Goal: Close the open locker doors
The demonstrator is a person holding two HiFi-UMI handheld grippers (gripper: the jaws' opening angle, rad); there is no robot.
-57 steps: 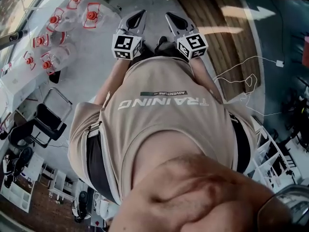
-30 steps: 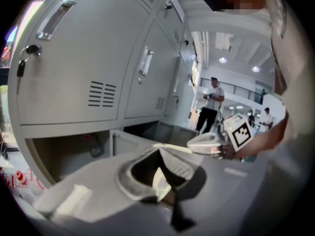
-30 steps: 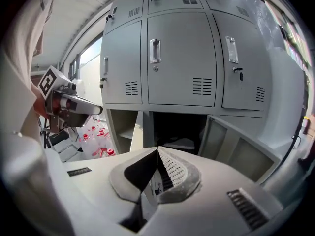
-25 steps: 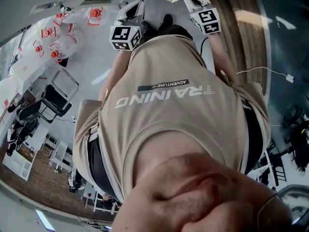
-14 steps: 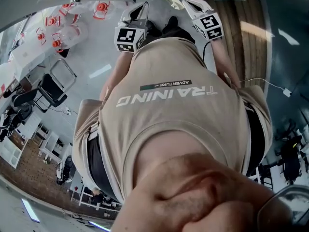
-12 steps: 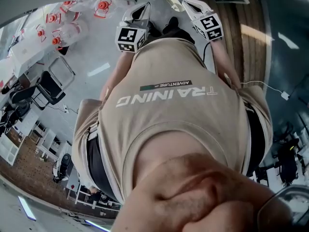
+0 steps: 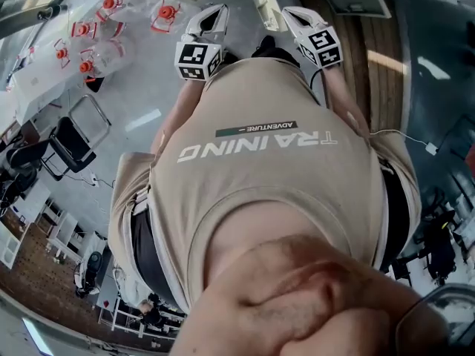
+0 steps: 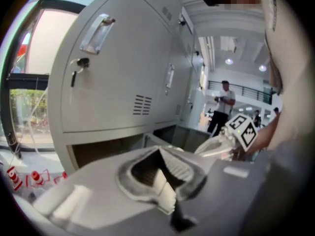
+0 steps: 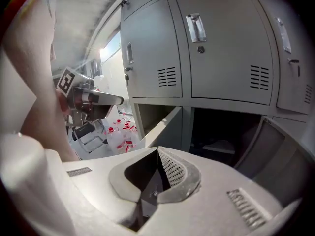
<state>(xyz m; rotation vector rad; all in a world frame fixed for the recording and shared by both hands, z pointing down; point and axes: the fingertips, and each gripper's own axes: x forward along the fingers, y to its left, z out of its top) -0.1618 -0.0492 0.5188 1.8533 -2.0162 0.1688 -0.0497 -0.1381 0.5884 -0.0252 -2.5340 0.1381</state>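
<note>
A bank of grey lockers (image 9: 221, 48) fills the right gripper view. Its upper doors are closed. In the bottom row, one door (image 9: 165, 122) stands open edge-on and another door (image 9: 285, 154) hangs open at the right, with a dark compartment (image 9: 221, 132) between them. In the left gripper view the lockers (image 8: 113, 68) rise at the left above an open lower compartment (image 8: 103, 149). My left gripper (image 8: 160, 154) and right gripper (image 9: 158, 154) are both shut with nothing in them, short of the lockers. In the head view they appear as the left gripper (image 7: 208, 21) and right gripper (image 7: 297, 17) above my torso.
Several clear water jugs with red caps (image 7: 96, 35) lie on the floor at the left, also as jugs (image 9: 120, 132) beside the lockers. A black chair (image 7: 70, 143) stands at the left. A white cable (image 7: 415, 143) runs at the right. A person (image 8: 221, 107) stands far off.
The floor scene has swung round in the head view as I turned. Both grippers stay held out in front, now a little farther apart. Jaws unchanged.
</note>
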